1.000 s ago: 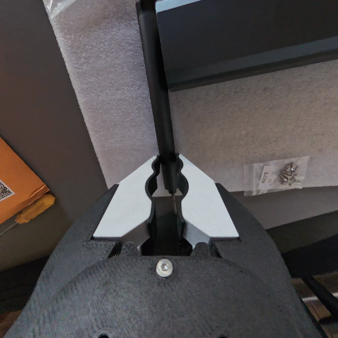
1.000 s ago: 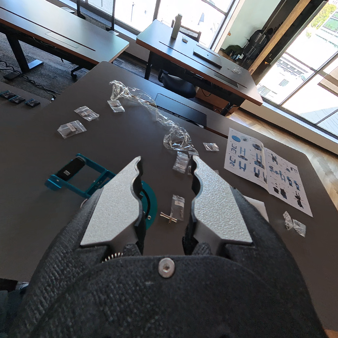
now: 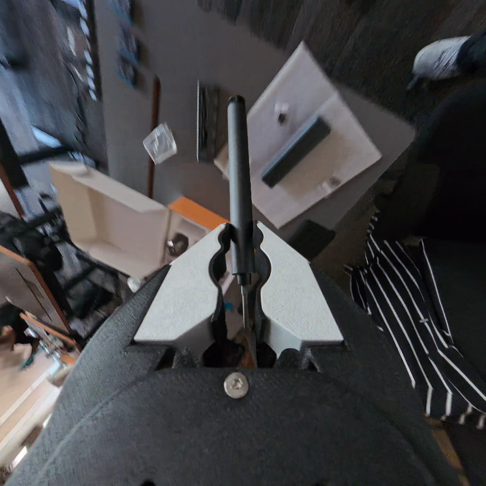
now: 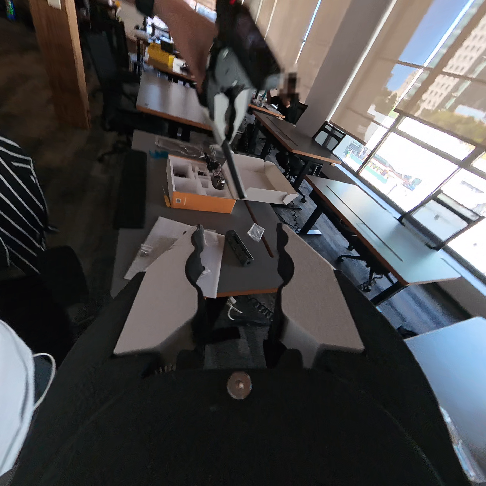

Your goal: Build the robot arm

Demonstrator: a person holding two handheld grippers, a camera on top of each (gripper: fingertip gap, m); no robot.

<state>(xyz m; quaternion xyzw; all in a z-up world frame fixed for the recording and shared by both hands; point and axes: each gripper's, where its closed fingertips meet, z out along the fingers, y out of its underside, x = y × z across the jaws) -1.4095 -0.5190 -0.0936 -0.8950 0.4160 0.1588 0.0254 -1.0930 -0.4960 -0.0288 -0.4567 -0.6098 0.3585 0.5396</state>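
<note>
clamping a black screwdriver (image 3: 238,168), left gripper (image 3: 241,228) raised.

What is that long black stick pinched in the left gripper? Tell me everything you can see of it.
The black stick is a slim, matte, pen-shaped screwdriver. Its round handle points forward, away from the camera, ending in a flat cap. Toward the camera it steps down to a narrow collar, then to a thin metal bit running back between the jaws. The left gripper is shut on it, pinching the lower handle between its tips. Nothing else touches it. The right wrist view shows it in the air above the open orange box, handle slanting down.
</note>
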